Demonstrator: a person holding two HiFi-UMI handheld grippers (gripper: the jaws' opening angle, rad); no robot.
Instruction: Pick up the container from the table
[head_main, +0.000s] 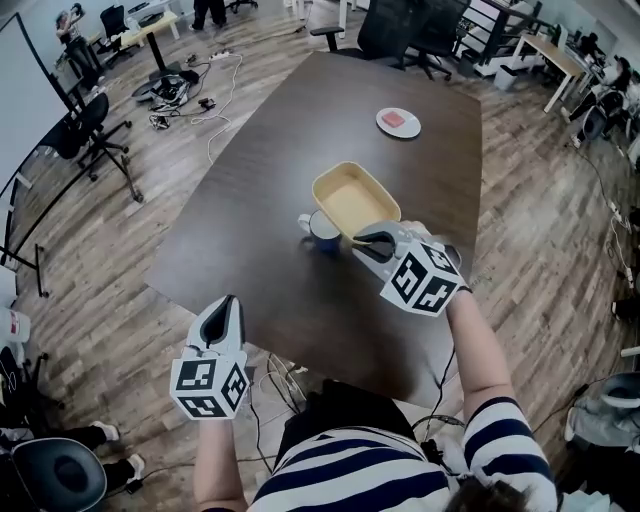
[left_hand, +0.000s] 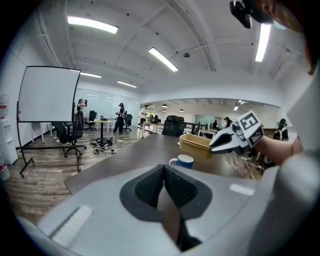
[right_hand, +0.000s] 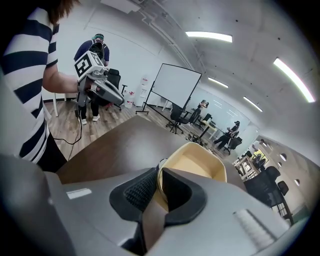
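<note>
The right gripper pinches the near rim of the yellow container and holds it up off the desk, just above a blue mug. The left gripper is closed and holds nothing. The pick-up looks almost done.

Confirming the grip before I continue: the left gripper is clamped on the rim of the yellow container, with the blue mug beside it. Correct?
No, it is the right gripper that is clamped on the rim of the yellow container, per the right gripper view; the blue mug is beside it.
</note>
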